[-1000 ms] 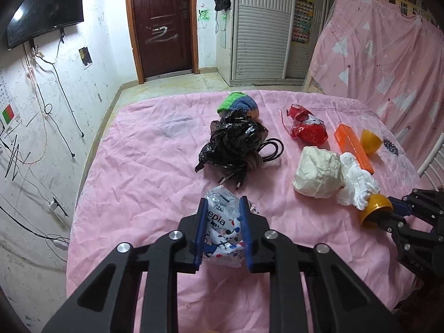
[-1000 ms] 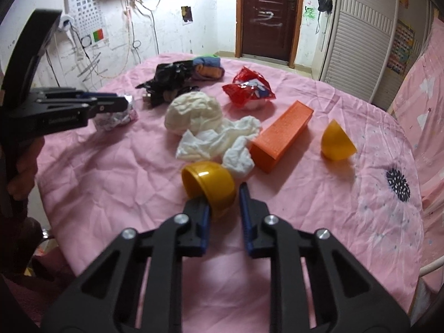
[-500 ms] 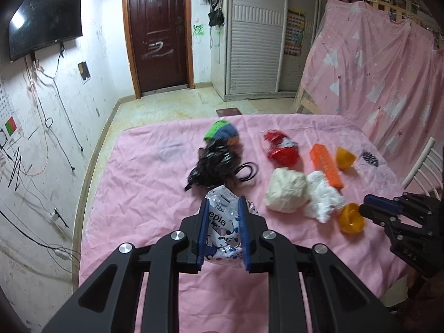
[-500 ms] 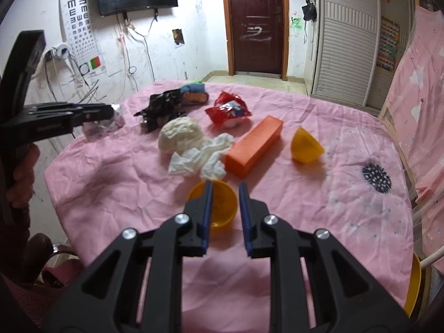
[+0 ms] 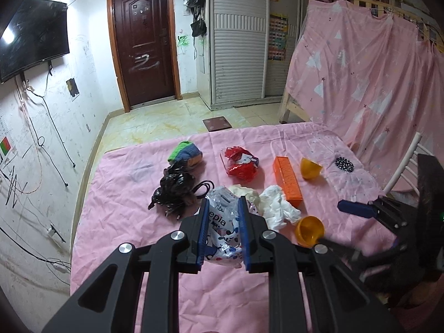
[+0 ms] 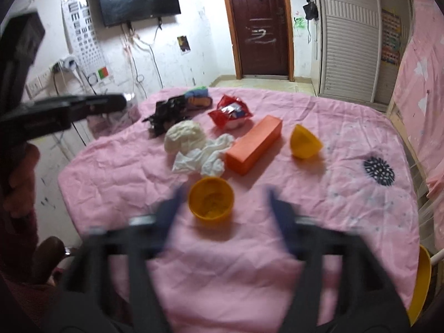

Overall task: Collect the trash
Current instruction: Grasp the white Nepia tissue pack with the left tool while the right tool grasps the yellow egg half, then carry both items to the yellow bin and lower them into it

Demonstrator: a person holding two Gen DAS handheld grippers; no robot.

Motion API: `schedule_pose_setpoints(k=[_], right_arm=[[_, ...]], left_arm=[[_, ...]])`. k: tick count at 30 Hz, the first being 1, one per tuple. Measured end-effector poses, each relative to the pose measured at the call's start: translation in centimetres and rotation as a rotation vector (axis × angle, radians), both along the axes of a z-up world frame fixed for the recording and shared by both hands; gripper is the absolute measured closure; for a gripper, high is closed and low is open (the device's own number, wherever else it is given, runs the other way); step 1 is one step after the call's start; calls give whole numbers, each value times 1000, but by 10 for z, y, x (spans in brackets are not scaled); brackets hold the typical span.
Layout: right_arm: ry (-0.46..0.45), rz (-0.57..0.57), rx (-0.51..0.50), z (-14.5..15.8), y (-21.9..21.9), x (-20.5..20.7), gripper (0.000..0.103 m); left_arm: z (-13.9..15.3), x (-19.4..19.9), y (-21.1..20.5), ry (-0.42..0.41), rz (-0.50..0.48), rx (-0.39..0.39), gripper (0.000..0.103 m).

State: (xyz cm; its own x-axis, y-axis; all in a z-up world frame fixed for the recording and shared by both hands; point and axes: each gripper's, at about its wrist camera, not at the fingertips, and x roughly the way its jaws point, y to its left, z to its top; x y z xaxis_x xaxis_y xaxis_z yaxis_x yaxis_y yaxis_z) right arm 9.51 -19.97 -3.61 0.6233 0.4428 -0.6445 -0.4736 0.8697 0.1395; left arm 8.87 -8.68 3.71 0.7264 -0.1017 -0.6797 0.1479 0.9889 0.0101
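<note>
A counter under a wrinkled pink cloth carries the clutter. On it lie an orange box, two yellow half-shells, white crumpled tissues, a red wrapper and a black bag.

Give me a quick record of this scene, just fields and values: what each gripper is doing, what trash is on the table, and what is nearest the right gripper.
surface: table with pink cloth
left gripper: shut on crumpled printed wrapper, held above the cloth
right gripper: jaws opening, nothing pressed between them
nearest right gripper: yellow bowl, lying on the cloth
other items: white tissues, orange box, red wrapper, black bag with cables
</note>
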Motion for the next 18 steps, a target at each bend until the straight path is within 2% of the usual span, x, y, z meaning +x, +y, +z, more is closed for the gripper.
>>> schedule_pose_setpoints(k=[9,10,12,14,16,18], right_arm=[[24,-6,-136,-14,26,11,27],[34,-11,-153,-17,27,14,34],[49,-13,-162,-21,28,17,42],[55,-13,-169,-24,28,18,58],[49,-17,-158,-23,25,17,63],[39,-25,-140,-20,21,16,63]], left_arm=[[-4,0,3,10,1,-1,90],[-5,1,3,11,1,-2,90],[-6,1,4,12,0,-3,90],[-7,1,4,14,0,-4,90],[-8,2,4,17,1,-5,90],[-8,3,2,17,0,-3,90]])
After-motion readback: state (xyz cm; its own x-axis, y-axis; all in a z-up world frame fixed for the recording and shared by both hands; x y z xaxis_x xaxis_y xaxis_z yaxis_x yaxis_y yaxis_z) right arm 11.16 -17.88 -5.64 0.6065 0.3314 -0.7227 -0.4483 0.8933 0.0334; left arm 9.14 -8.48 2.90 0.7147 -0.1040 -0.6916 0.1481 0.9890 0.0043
